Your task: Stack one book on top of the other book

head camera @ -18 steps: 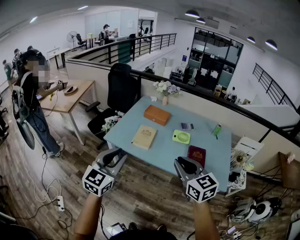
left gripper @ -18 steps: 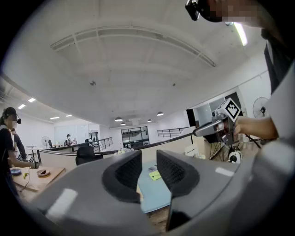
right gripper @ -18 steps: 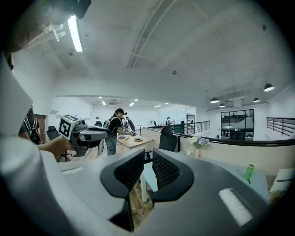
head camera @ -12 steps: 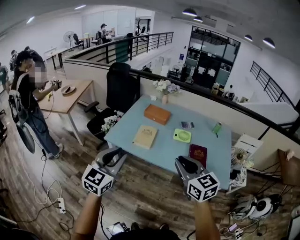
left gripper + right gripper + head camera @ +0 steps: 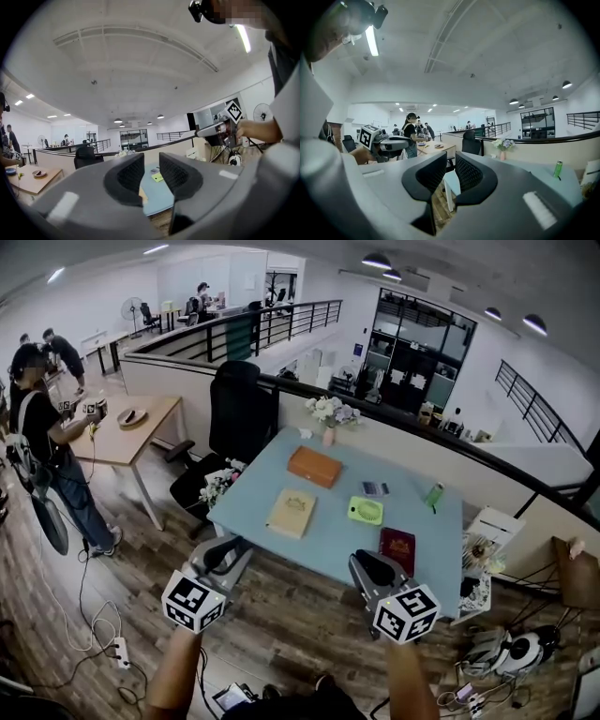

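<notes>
Here left tongs and right tongs are closed, empty; tan book and maroon book lie apart

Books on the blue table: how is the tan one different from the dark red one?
The tan book is pale; the dark red book is maroon. The tan book looks bigger than the dark red book. The tan book lies left of centre; the dark red book sits near the blue table's front edge. Both lie flat, closed, apart.

In its own view, the left claw hides most of the surface from me; print on the tan book is too small to read.
</notes>
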Motion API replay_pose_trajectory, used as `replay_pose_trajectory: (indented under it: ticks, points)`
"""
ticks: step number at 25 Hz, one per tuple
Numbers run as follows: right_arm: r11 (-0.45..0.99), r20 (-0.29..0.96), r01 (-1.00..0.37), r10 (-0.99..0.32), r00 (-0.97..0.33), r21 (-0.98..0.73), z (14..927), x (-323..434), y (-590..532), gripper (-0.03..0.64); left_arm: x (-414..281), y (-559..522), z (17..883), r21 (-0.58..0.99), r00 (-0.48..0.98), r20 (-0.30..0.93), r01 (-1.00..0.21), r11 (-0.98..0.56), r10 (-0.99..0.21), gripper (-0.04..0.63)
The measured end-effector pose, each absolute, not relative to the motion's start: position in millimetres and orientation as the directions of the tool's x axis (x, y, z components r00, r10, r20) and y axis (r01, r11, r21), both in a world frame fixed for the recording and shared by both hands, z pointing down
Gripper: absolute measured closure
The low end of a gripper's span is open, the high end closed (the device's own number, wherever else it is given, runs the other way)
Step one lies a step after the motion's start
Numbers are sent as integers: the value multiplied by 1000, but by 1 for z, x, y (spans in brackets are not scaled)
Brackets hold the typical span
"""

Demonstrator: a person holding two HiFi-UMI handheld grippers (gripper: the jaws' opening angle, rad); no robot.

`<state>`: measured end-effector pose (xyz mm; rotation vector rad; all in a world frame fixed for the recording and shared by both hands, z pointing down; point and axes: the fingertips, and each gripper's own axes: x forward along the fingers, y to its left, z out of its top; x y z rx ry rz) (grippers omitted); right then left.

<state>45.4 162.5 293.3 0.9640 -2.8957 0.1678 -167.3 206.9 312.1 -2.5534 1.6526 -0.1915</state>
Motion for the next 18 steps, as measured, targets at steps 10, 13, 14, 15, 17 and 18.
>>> replay_pose_trajectory:
  ticks: [10,13,14,15,17,18]
  points:
    - [823,104,-558,-549,-830,-107,303,35,114,578,-170,177,325,-141,364,92,-917,-374,-927,468]
    - [842,100,-525,-516,-851,-123,306,31,94,578,-172,165,329,-138,329,114,-929,-343,-937,468]
    - [849,99,-513,-504,-858,-126,307,29,87,578,-172,160,329,-138,318,117,-933,-332,-941,468]
    - [856,99,-501,-492,-865,-128,308,28,80,578,-172,155,328,-136,307,114,-937,-321,-945,468]
    - [867,98,-479,-469,-877,-134,311,26,65,578,-169,143,326,-132,289,103,-944,-301,-952,468]
    - [873,98,-469,-460,-883,-136,311,26,56,578,-167,138,326,-134,277,106,-948,-290,-955,468]
